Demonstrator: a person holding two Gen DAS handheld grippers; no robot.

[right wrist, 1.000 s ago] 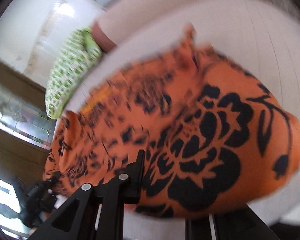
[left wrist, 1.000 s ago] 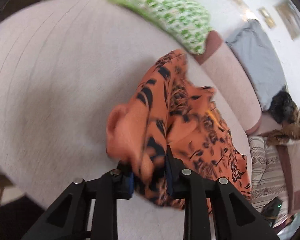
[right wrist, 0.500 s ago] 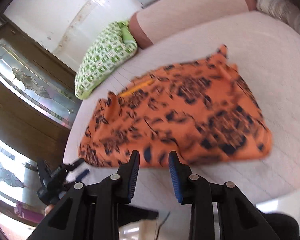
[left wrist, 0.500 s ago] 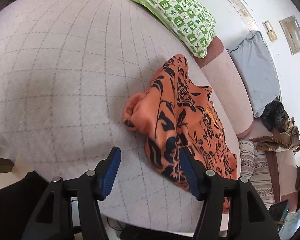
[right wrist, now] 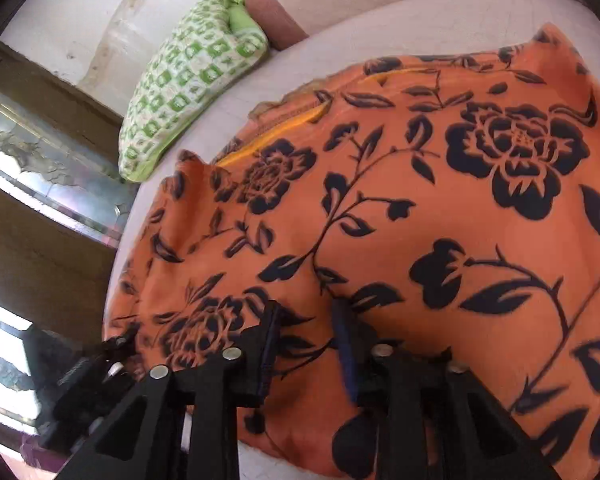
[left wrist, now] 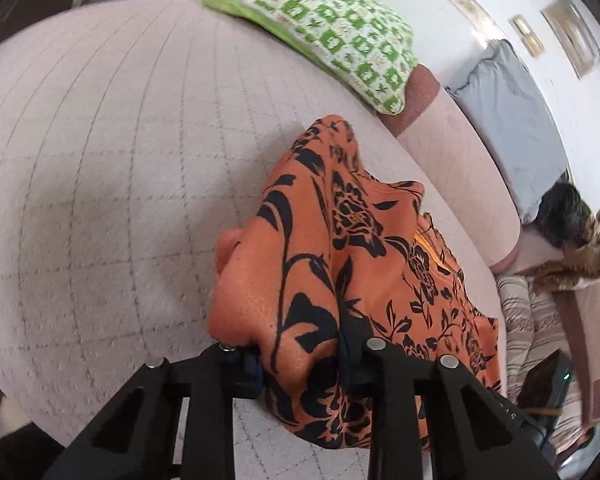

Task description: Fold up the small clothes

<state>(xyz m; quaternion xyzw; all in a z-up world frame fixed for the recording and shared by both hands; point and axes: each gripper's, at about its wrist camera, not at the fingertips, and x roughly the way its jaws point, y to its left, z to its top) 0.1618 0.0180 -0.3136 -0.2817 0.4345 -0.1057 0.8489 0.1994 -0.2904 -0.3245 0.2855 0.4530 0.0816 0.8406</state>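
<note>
Your left gripper (left wrist: 300, 360) has just closed, pinching a bunched near edge of the orange, black-flowered cloth garment (left wrist: 340, 248) on the pale quilted bed (left wrist: 100, 160). Your right gripper (right wrist: 306, 344) has likewise just narrowed, clamping a fold of it.

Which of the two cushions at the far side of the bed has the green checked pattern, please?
The green-and-white cushion lying on the bed's far edge, beyond the orange garment; the other, the plain grey cushion, leans against the wall further right.
</note>
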